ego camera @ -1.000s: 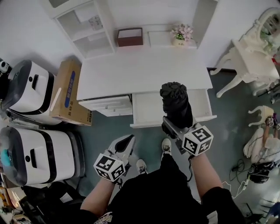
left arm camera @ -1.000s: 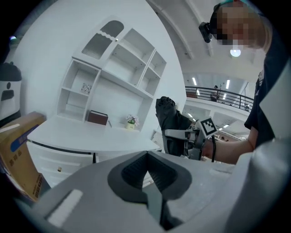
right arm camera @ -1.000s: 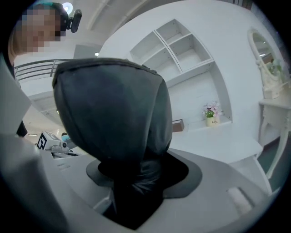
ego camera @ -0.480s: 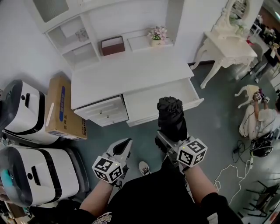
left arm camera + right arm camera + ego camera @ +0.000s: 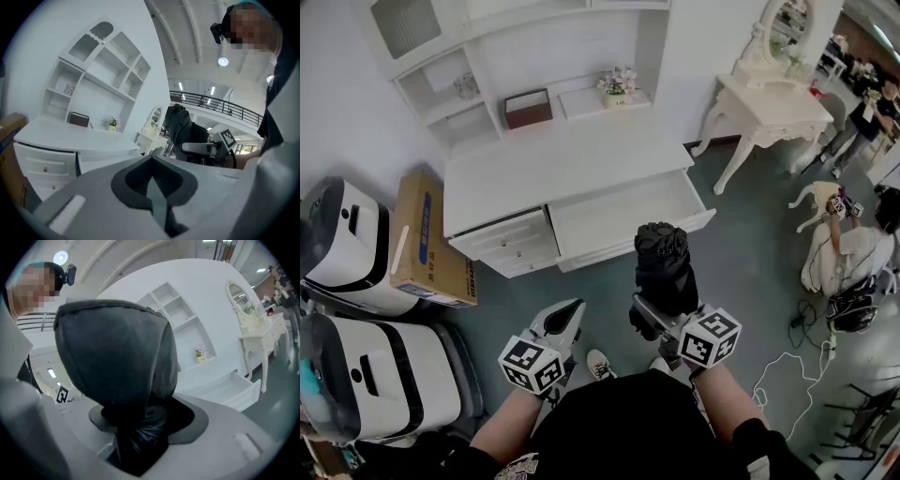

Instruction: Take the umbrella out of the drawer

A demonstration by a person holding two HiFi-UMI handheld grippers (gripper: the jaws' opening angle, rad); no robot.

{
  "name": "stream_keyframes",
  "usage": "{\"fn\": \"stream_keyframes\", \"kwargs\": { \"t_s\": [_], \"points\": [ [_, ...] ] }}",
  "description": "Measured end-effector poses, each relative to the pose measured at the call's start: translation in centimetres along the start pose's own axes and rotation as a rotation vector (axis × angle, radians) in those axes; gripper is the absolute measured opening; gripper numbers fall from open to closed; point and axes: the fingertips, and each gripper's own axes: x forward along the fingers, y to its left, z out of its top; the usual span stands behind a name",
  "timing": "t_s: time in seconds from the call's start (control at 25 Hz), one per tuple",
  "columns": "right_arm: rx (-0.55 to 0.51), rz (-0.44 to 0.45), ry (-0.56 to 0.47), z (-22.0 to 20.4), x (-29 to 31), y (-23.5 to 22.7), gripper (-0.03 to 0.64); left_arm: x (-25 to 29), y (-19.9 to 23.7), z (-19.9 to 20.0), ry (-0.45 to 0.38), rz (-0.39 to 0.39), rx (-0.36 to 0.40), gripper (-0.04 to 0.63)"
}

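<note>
R tool (image 5: 661,309) clamped on umbrella (image 5: 663,267), well apart from drawer (image 5: 623,211).

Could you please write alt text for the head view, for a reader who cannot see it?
From above, the person's right claw grips a folded black umbrella, out of the open drawer of a white desk. The left claw beside it is shut and empty.

White desk (image 5: 562,169): drawer (image 5: 623,214) pulled open at its front right. Shelf (image 5: 581,101) at desk's back: brown box (image 5: 528,108), potted flowers (image 5: 616,86). Grey floor (image 5: 741,253): cardboard box (image 5: 427,234) left of desk, dressing table (image 5: 764,98) right of desk.
</note>
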Motion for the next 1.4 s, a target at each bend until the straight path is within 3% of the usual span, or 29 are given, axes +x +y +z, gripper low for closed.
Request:
{"fn": "stream_keyframes", "kwargs": {
  "t_s": [0.56, 0.96, 1.4],
  "points": [
    [0.005, 0.107, 0.033, -0.2, -8.9, -2.1, 0.279, 3.9, -10.1, -2.5, -0.013, 0.056, -0.017, 0.000],
    [0.012, 0.161, 0.068, -2.0, -12.6, -3.2, 0.279, 4.9, -13.6, -5.0, -0.021, 0.111, -0.042, 0.000],
    [-0.012, 0.192, 0.087, -2.1, -14.7, -4.1, 0.278, 6.6, -16.0, -5.5, -0.035, 0.119, -0.041, 0.000]
  ]
}}
